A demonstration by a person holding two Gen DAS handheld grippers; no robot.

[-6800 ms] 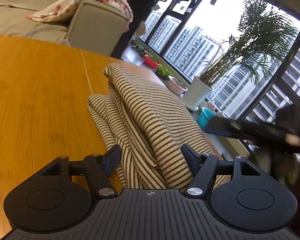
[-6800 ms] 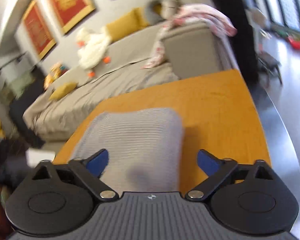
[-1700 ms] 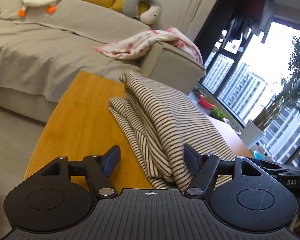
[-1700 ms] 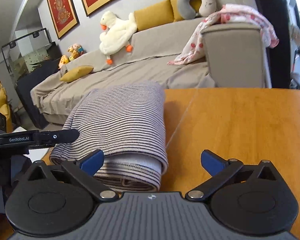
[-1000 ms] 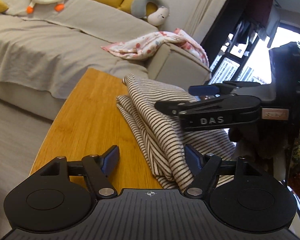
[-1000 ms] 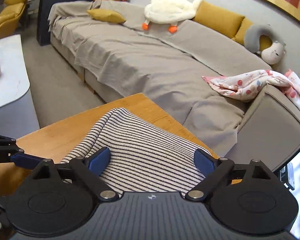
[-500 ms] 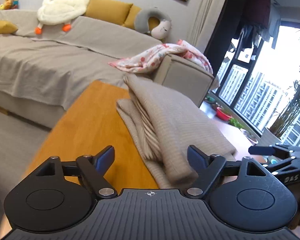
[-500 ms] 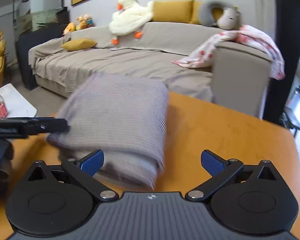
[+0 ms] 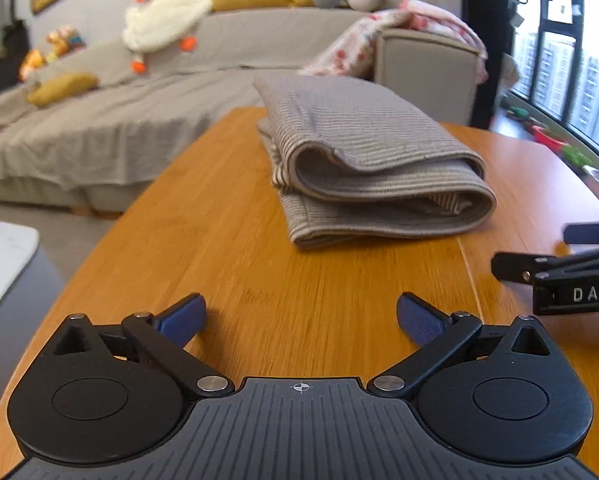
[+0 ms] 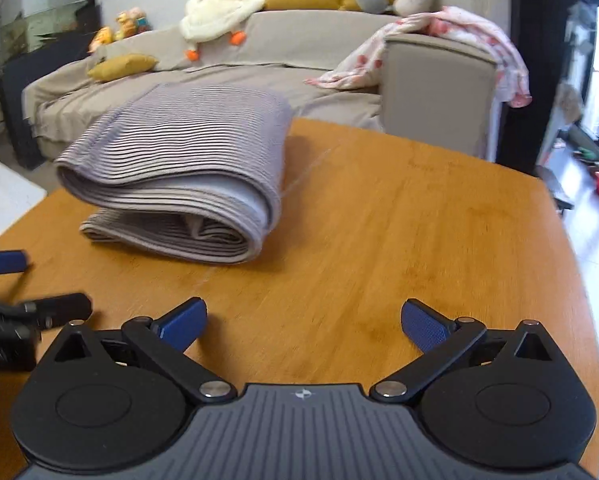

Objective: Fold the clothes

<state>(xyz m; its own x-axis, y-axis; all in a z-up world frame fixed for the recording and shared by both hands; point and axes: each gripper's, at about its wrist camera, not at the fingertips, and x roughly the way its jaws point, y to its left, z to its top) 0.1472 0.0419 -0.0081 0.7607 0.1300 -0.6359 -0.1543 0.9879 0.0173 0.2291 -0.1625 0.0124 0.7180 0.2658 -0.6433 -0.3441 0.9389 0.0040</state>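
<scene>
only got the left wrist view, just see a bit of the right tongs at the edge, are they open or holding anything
Observer: Open. The right tongs hold nothing; only the wooden table shows between their fingers.
Operator: where's the folded thing from them
Observer: The folded striped garment lies ahead and to their left, and they do not touch it.
Operator: do my tongs look close to it from there
Observer: No. One blue fingertip of the left tongs shows at that view's left edge, apart from the garment.
</scene>
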